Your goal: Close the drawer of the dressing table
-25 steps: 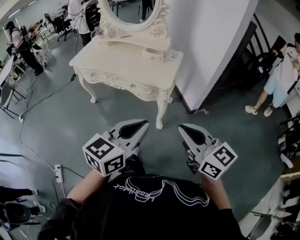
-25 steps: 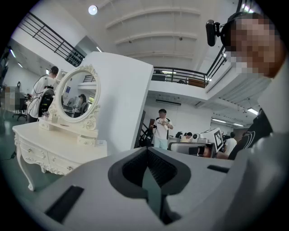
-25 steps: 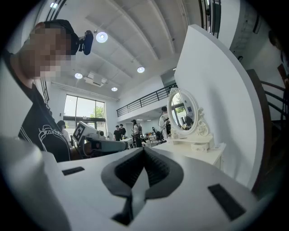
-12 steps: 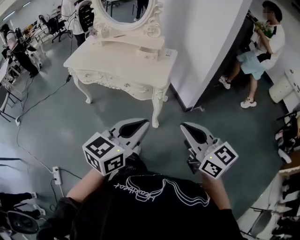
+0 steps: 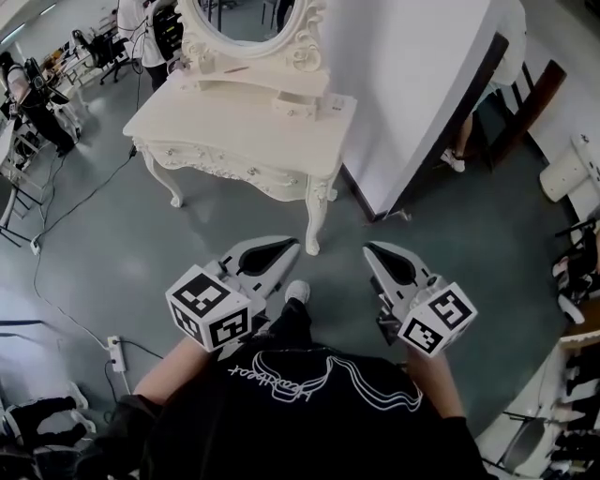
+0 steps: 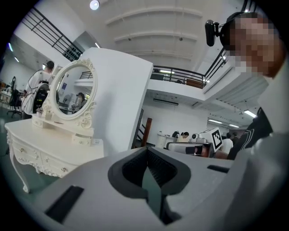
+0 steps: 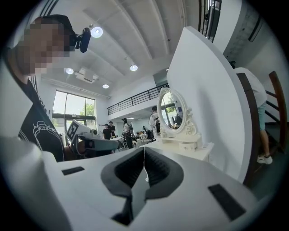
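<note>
The white dressing table (image 5: 248, 131) with its oval mirror (image 5: 246, 17) stands ahead of me against a white partition. On its top, a small drawer (image 5: 298, 105) under the mirror stand sticks out towards me. My left gripper (image 5: 289, 246) and right gripper (image 5: 370, 249) are held side by side well short of the table, above the floor. Both are shut with nothing between the jaws. The table (image 6: 49, 153) is at the lower left of the left gripper view, beyond the shut left gripper (image 6: 146, 151). In the right gripper view the table (image 7: 185, 146) is behind the shut right gripper (image 7: 143, 151).
A white partition wall (image 5: 412, 84) rises to the right of the table, with a person's leg (image 5: 461, 141) showing past its edge. A power strip (image 5: 117, 349) and cable lie on the grey floor at the left. People and chairs stand at the back left.
The table has drawn a little nearer and shifted left in the head view. The person at the right has gone behind the partition. My shoe now shows between the grippers.
</note>
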### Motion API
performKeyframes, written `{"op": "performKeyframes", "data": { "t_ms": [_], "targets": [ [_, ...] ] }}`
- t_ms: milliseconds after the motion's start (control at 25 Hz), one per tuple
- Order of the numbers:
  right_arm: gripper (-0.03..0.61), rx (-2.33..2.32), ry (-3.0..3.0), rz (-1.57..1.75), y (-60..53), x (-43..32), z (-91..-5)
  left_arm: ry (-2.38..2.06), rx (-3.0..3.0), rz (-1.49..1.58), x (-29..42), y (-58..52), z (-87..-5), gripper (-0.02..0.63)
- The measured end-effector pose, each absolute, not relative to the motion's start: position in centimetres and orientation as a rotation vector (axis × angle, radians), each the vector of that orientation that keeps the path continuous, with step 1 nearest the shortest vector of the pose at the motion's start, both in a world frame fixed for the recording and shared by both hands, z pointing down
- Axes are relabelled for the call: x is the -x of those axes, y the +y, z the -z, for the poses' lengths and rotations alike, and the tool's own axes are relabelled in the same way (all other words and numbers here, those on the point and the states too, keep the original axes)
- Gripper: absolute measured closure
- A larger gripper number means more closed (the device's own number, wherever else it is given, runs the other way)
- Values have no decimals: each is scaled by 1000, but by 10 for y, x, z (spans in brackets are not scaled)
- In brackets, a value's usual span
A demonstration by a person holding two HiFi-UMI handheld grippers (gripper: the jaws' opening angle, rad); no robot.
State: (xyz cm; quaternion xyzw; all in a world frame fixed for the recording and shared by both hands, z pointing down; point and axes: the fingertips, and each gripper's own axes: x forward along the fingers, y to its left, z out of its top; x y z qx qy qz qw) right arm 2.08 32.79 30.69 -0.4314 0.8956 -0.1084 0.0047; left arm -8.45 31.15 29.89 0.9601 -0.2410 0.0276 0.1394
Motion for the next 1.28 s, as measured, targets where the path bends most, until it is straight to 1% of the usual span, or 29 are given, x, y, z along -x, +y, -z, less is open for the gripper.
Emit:
{"op": "performKeyframes", "data": {
  "t_ms": [160,240,320,520,760,920,1280],
  "targets": [
    [574,1341,2810,343,310,-16,-307,-736,-2779,-89,94,290,-302,608],
    [574,1341,2819,350,299,-15,-309,-730,-2772,-87,95,278,-304,575],
    [574,1341,2823,362,285,-16,-312,-733,-2766,-86,94,262,-307,570],
    [574,1358,2809,417,240,-29,-323,-726,-2749,-93,83,214,-319,482],
    [574,1385,2791,474,173,-48,-330,-754,-2715,-125,69,139,-327,424],
    [574,1393,2785,507,123,-60,-330,-779,-2705,-164,58,84,-333,408],
    [574,1424,2803,534,19,-85,-332,-818,-2677,-235,41,-30,-359,408]
  ]
}}
